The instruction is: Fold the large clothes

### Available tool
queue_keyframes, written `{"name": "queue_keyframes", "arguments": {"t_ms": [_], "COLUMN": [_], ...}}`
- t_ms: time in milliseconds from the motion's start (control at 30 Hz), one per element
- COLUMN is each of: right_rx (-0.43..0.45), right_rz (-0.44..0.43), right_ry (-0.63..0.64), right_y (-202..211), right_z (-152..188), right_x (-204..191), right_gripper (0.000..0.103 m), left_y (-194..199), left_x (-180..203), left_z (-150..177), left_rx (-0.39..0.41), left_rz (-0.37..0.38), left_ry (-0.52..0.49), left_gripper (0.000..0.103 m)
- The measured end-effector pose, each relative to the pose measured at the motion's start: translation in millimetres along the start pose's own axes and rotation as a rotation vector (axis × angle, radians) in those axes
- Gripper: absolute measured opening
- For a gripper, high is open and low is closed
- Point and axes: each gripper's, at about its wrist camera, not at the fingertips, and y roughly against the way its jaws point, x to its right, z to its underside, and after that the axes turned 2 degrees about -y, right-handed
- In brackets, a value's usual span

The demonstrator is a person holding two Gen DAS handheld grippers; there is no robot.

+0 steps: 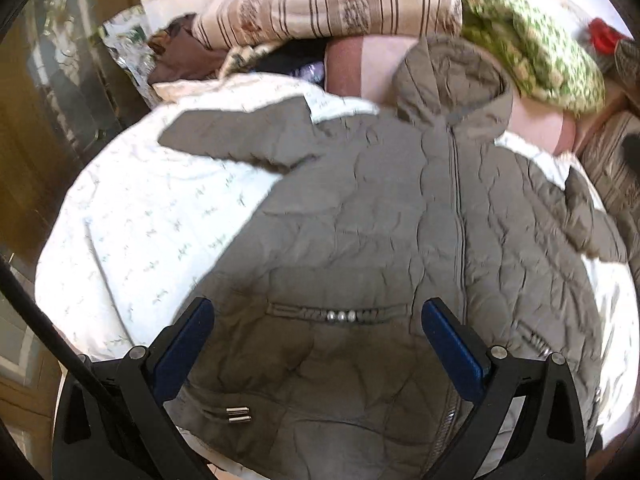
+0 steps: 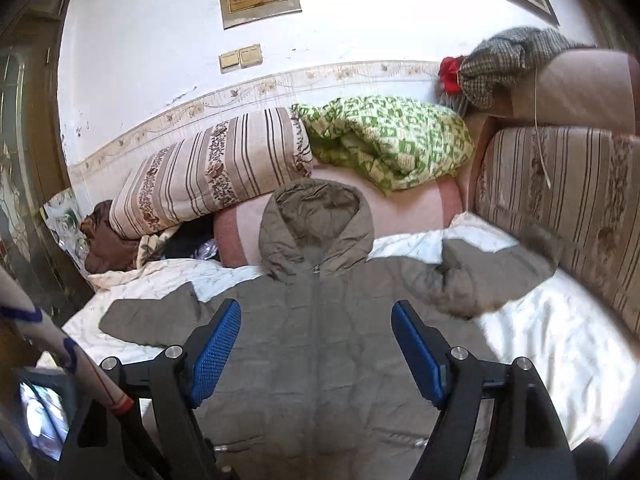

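Both the left gripper [image 1: 318,322] and right gripper [image 2: 316,326] hover with fingers spread, empty, over the puffy jacket [image 1: 380,220] spread on the bed [image 1: 140,220] — soft, bulky, slippery, best pinched at a sleeve cuff.

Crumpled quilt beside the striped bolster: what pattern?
Green-and-white check print quilt, clearest in the right wrist view.

Matt quilted cloth jacket [image 1: 360,220] on smooth white cotton sheet [image 1: 140,220].
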Motion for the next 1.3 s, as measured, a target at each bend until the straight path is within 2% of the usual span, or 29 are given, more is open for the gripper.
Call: {"name": "queue_keyframes", "arguments": {"t_ms": [233,367,400,433,467,567,600,667,700,800,933,1133,1300], "right_rx": [0.013,0.016,0.013,-0.001,-0.013,-0.066,-0.072,-0.059,-0.050,-0.042,-0.014,-0.024,-0.023], "right_rz": [-0.042,-0.023,-0.016,-0.010,-0.008,-0.044,-0.058,-0.068,-0.076,-0.116,-0.127,-0.133,-0.106], "right_ry": [-0.140,-0.146,-0.139,-0.126,-0.118,-0.105,-0.105,-0.087,-0.066,0.001,0.038,0.039,0.032], "right_y": [13.1,18.7,18.6,18.1,18.3,16.3,16.7,20.4,23.3,31.4,38.2,36.9,34.1], "right_z": [18.1,15.2,14.1,12.2,11.1,9.0,8.9,9.5,9.5,12.9,15.5,16.9,19.4], "right_x": [-8.1,-9.6,-10.1,-10.8,-10.6,-7.6,-7.0,-7.8,-10.1,-20.9,-28.2,-26.4,-25.2], "right_gripper": [0.081,0.073,0.062,0.045,0.039,0.030,0.024,0.022,0.017,0.009,0.008,0.006,0.006], "left_y": [18.8,23.9,24.5,25.1,26.6,29.6,28.6,25.0,22.6,22.7,22.3,18.9,27.2], "left_x": [7.3,11.5,12.9,14.7,16.0,16.2,15.3,10.9,7.0,2.6,1.0,-9.9,-13.3], "left_z": [2.6,3.4,4.2,5.3,5.6,3.9,3.0,1.1,-1.0,-1.5,-1.0,-1.2,-1.4], "left_rx": [0.037,0.036,0.036,0.040,0.048,0.062,0.054,0.031,0.020,0.040,0.048,0.052,0.109], "left_rz": [-0.013,-0.009,-0.008,-0.017,-0.023,-0.023,-0.010,0.011,0.018,0.003,0.012,0.024,0.024], "left_ry": [0.027,0.024,0.013,0.002,-0.006,-0.022,-0.020,0.002,0.022,0.024,0.019,0.052,0.051], "left_gripper": [0.103,0.103,0.103,0.103,0.103,0.103,0.103,0.103,0.103,0.103,0.103,0.103,0.103]}}
